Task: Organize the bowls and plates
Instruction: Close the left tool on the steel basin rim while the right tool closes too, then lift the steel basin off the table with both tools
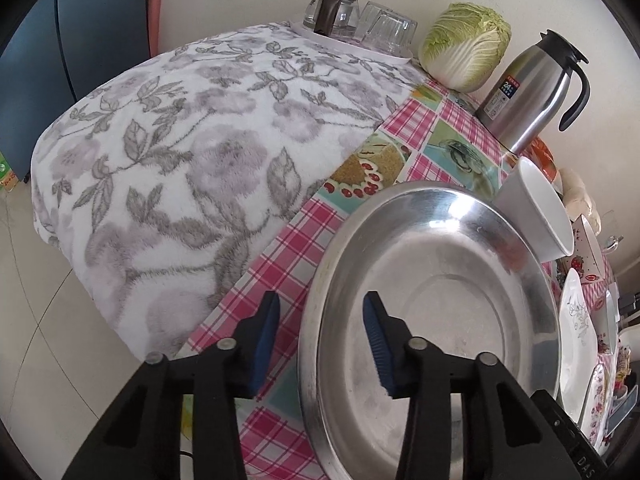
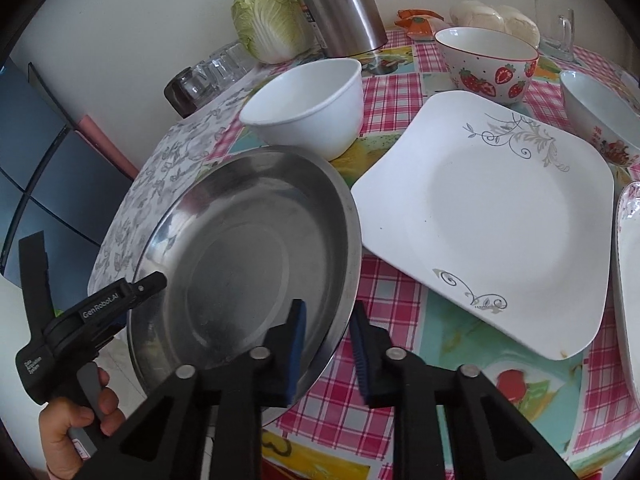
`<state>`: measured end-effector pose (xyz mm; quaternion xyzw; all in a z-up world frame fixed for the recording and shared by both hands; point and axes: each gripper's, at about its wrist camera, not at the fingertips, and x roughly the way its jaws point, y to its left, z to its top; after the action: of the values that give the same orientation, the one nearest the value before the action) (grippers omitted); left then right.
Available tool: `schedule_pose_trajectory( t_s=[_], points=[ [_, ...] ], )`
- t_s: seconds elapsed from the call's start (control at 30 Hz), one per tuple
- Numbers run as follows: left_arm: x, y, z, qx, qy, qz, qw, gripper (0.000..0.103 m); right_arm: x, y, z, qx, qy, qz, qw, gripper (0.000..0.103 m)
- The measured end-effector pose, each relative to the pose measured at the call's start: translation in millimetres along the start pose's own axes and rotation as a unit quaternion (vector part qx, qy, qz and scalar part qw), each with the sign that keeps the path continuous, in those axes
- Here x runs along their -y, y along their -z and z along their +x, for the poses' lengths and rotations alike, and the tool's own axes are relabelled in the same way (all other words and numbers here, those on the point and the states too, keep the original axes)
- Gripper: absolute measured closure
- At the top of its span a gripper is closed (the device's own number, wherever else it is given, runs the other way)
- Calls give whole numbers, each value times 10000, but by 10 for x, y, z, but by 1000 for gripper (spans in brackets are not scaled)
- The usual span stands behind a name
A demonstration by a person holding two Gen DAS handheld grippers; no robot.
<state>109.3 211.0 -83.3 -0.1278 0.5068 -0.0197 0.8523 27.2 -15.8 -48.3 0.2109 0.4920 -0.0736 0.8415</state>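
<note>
A round steel plate lies on the checked tablecloth, its near edge past the table edge. My left gripper is open and straddles the plate's left rim. My right gripper is open and straddles its right rim, one finger over the plate and one outside. A plain white bowl stands just behind the steel plate. A square white plate with a grey vine pattern lies to the right. A strawberry bowl stands behind it.
A floral blanket covers the table's left part. At the back stand a cabbage, a steel thermos jug, upturned glasses and a glass mug. Another floral bowl and plate sit at the right.
</note>
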Motion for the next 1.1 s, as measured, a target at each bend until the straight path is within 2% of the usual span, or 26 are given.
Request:
schedule_pose_trajectory(
  t_s=[0.1, 0.13, 0.37, 0.63, 0.8, 1.1],
  points=[
    [15, -24, 28, -7, -48, 76, 10000, 79, 23, -17, 56, -49, -49, 63, 10000, 88],
    [20, -30, 36, -1, -29, 105, 9999, 81, 24, -19, 59, -41, -41, 52, 10000, 88],
    [35, -58, 68, 52, -4, 150, 9999, 80, 68, -39, 141, -93, -185, 146, 9997, 89],
    [168, -75, 105, 134, -336, 391, 9986, 75, 96, -62, 183, -47, -304, 156, 9994, 88],
    [145, -46, 45, 139, -328, 295, 9989, 77, 69, -60, 132, -86, -208, 38, 9997, 88],
    [187, -26, -169, 283, -483, 387, 9977, 82, 50, -83, 16, 15, -320, -41, 9995, 87]
  ],
)
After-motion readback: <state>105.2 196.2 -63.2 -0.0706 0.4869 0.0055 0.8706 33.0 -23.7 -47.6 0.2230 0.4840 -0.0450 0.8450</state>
